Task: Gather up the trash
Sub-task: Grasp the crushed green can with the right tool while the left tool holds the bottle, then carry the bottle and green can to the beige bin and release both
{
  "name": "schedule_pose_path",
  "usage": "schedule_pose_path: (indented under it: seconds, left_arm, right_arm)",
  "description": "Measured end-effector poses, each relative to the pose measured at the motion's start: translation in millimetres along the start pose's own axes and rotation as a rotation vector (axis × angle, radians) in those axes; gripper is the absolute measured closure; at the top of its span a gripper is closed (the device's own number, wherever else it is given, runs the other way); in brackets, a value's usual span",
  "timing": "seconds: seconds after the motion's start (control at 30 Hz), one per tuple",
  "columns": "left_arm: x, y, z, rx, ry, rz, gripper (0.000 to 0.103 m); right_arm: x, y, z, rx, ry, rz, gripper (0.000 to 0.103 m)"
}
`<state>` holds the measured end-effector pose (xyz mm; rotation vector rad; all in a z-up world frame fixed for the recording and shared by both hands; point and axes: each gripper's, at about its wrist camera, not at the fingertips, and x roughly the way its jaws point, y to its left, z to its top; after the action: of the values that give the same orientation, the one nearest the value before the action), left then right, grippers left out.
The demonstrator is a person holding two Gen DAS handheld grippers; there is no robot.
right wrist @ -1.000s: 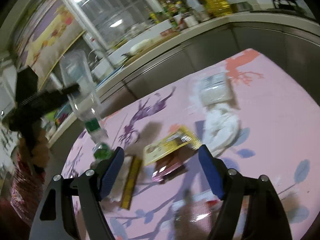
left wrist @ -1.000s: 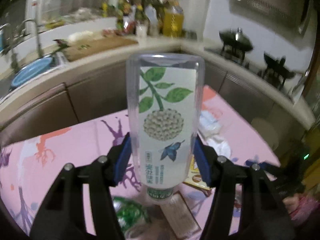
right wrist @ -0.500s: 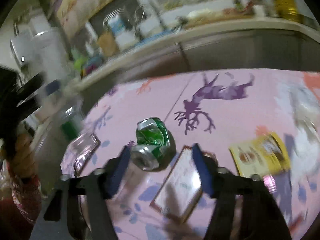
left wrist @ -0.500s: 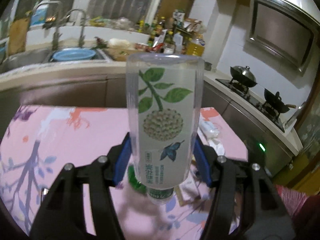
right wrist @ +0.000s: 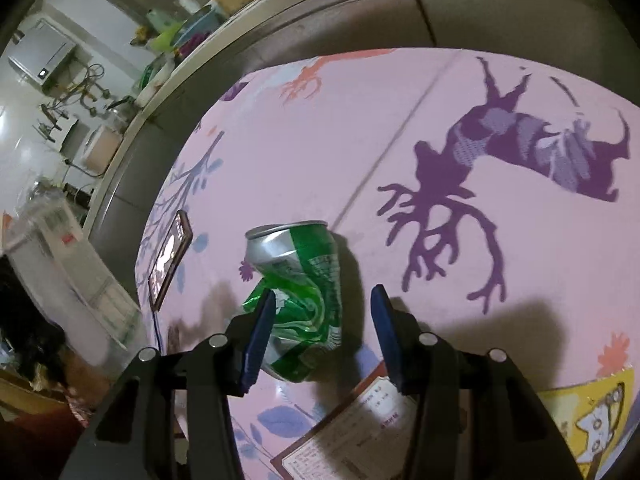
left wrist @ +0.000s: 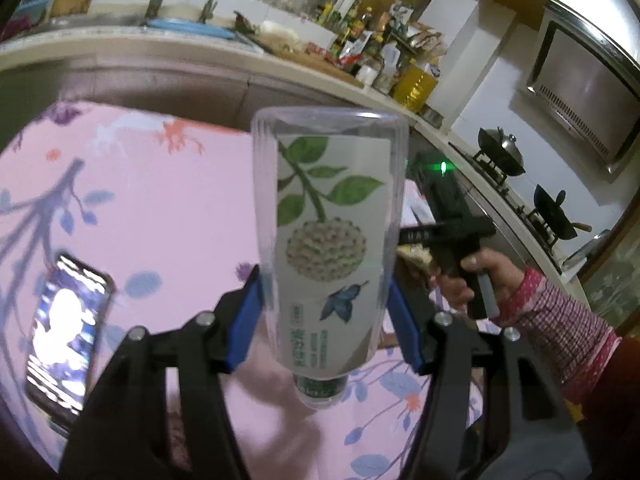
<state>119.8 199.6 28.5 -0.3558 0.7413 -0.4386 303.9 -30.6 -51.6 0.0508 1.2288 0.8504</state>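
Note:
My left gripper [left wrist: 326, 316] is shut on a clear plastic bottle [left wrist: 328, 216] with a leaf-and-butterfly label, held upside down with its green cap toward the camera, above the pink tablecloth [left wrist: 160, 208]. My right gripper [right wrist: 322, 334] is open, its blue pads on either side of a crushed green can [right wrist: 300, 300] that lies on the tablecloth [right wrist: 400, 128]; the left pad looks close to or touching the can. The right gripper's body also shows in the left wrist view [left wrist: 448, 220], held by a hand.
A lit phone [left wrist: 64, 324] lies on the cloth at the left; it also shows in the right wrist view [right wrist: 170, 260]. A framed card [right wrist: 360, 424] and a yellow packet [right wrist: 592, 420] lie near my right gripper. Kitchen counters and a stove [left wrist: 520, 184] ring the table.
My right gripper has swung left from the packets and closed in over the green can. My left gripper has turned left with the bottle still held; the phone has come into view.

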Motion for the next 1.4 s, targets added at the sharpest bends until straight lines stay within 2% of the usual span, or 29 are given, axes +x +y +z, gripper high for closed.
schedule_pose_path:
  seconds: [0.17, 0.37, 0.43, 0.57, 0.63, 0.7, 1.0, 1.2, 1.4]
  left_arm:
    - [23.3, 3.7, -13.3, -0.036, 0.023, -0.022, 0.046]
    - [31.3, 11.4, -15.1, -0.083, 0.02, -0.049, 0.046]
    - [30.8, 13.7, -14.6, -0.086, 0.019, -0.05, 0.046]
    - [29.6, 15.8, -12.6, -0.096, 0.015, -0.051, 0.046]
    - [28.2, 18.2, -11.4, -0.101, 0.009, -0.051, 0.046]
    - [25.2, 18.0, -10.3, -0.101, 0.001, -0.053, 0.046]
    - [10.2, 3.6, -8.3, -0.08, -0.029, -0.071, 0.046]
    - [4.6, -11.7, -2.0, -0.063, -0.035, -0.094, 0.046]
    - [9.4, -53.2, 12.0, 0.022, -0.025, -0.115, 0.046]
  right_arm:
    - [12.9, -1.1, -1.3, 0.017, 0.029, 0.014, 0.055]
    - [24.3, 4.2, 0.3, 0.017, 0.044, 0.038, 0.055]
    - [25.8, 7.9, 0.0, 0.002, 0.049, 0.031, 0.066]
    - [26.1, 20.2, -2.5, -0.005, 0.03, 0.025, 0.076]
    - [19.9, 25.6, -4.6, 0.011, -0.005, 0.034, 0.085]
    - [10.8, 30.3, -6.6, 0.018, -0.047, 0.033, 0.089]
    - [-60.0, 30.3, -24.0, 0.096, -0.291, 0.013, 0.091]
    - [-113.2, 25.0, -61.5, 0.133, -0.445, 0.003, 0.093]
    - [-157.5, 4.1, -118.5, 0.196, -0.557, -0.022, 0.095]
